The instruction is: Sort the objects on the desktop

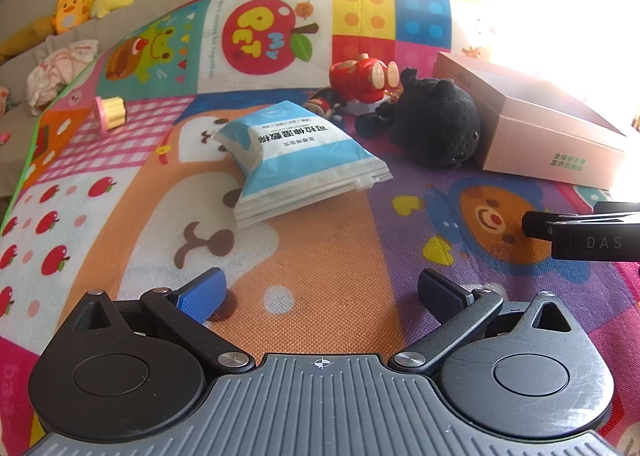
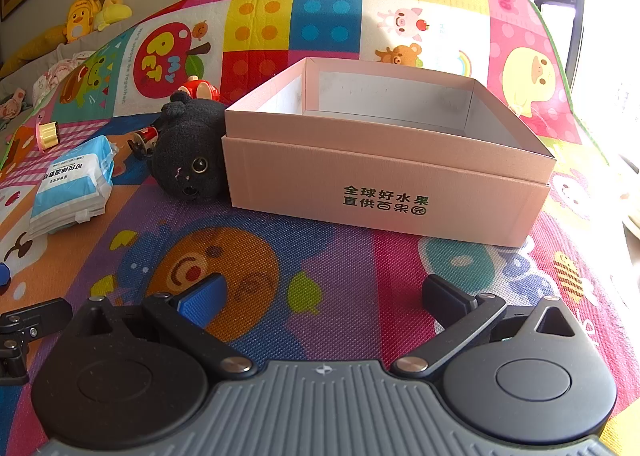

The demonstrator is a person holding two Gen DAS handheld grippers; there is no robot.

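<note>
A blue and white wipes packet point(image 1: 296, 160) lies on the colourful play mat ahead of my left gripper point(image 1: 320, 292), which is open and holds nothing. Behind the packet rest a black plush cat point(image 1: 436, 124) and a red toy point(image 1: 360, 78). The pink cardboard box point(image 2: 384, 172) stands open-topped ahead of my right gripper point(image 2: 324, 294), also open with nothing between its fingers. In the right wrist view the black plush cat point(image 2: 188, 160) leans against the box's left side, with the wipes packet point(image 2: 72, 184) further left. The box point(image 1: 532, 124) also shows at the right of the left wrist view.
A small pink and yellow cup-shaped toy point(image 1: 110, 114) lies at the mat's left, seen as a gold and pink toy point(image 2: 47, 133) from the right wrist. Yellow plush toys point(image 1: 84, 0) and crumpled cloth point(image 1: 60, 72) sit on a sofa beyond the mat. Bright window light falls at right.
</note>
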